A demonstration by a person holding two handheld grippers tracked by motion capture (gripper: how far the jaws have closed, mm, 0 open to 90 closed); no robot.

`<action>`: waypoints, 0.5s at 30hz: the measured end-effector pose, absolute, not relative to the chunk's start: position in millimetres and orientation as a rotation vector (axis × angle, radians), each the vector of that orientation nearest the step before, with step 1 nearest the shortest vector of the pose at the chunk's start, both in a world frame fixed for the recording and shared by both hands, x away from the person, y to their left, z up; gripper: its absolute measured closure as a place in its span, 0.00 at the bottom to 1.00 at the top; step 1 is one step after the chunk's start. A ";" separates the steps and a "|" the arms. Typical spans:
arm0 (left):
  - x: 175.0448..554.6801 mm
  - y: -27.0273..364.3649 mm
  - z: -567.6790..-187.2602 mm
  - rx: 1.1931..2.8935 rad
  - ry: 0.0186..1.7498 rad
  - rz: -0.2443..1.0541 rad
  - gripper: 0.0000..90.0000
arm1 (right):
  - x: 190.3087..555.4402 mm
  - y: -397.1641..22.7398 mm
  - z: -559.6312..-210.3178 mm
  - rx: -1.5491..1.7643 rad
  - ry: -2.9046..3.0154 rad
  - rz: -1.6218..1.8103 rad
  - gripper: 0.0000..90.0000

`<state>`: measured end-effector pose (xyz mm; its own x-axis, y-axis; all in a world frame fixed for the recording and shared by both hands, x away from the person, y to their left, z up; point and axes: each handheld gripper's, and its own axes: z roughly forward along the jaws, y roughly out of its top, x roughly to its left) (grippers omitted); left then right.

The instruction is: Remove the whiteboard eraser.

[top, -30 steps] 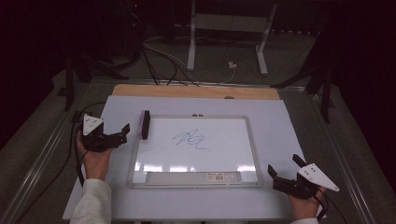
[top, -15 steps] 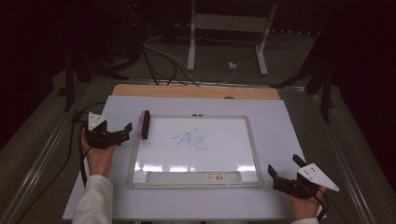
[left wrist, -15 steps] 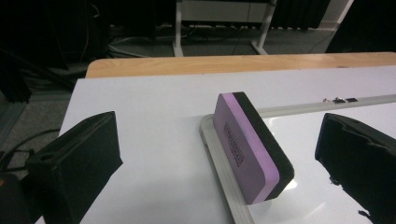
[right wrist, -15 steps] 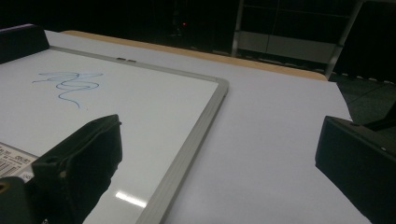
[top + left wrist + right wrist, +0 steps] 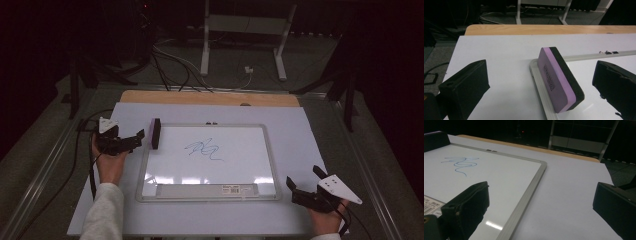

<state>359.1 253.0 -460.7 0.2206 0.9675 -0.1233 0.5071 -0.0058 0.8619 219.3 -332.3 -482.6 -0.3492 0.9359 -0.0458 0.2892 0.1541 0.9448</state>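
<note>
item: whiteboard eraser (image 5: 560,80), purple back, black felt face. stands on its long edge on the left frame of the whiteboard (image 5: 272,165), near the board's far-left corner, leaning a little toward the writing surface. untouched.

item: left gripper (image 5: 138,139). jaws spread wide, nothing between them yet; in the left gripper view the eraser sits between the two black jaws but clear of both. over the last second this gripper has travelled rightward across the white table cover (image 5: 300,125) and closed most of the gap to the eraser, with its tips now just beside the purple side. judged meaning: the approach is nearly done, and the next call is a short push forward and a squeeze across the eraser's thickness.

item: blue scribble (image 5: 204,150), mid-board, intact. judged the target for wiping once the eraser is in hand.

item: right gripper (image 5: 292,187). jaws apart, holding nothing, resting off the board's near-right corner; unchanged in place across the same second. judged idle, or waiting to steady the frame.

item: barcode label (image 5: 239,189) on the board's near tray edge.
</note>
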 end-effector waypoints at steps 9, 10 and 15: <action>370.4 250.2 -467.2 1.654 1.438 0.631 0.01 | 219.3 -331.9 -482.7 1.175 1.757 1.211 0.01; 371.6 249.8 -468.2 1.658 1.442 0.623 0.01 | 219.3 -331.9 -482.7 1.175 1.757 1.211 0.01; 376.6 246.3 -472.6 1.669 1.462 0.598 0.04 | 219.5 -331.8 -482.8 1.175 1.758 1.211 0.01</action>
<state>376.6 246.3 -472.6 0.2132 0.9637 -0.1606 0.5747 0.0092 0.8183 219.5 -331.8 -482.8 -0.3518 0.9350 -0.0450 0.2909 0.1549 0.9441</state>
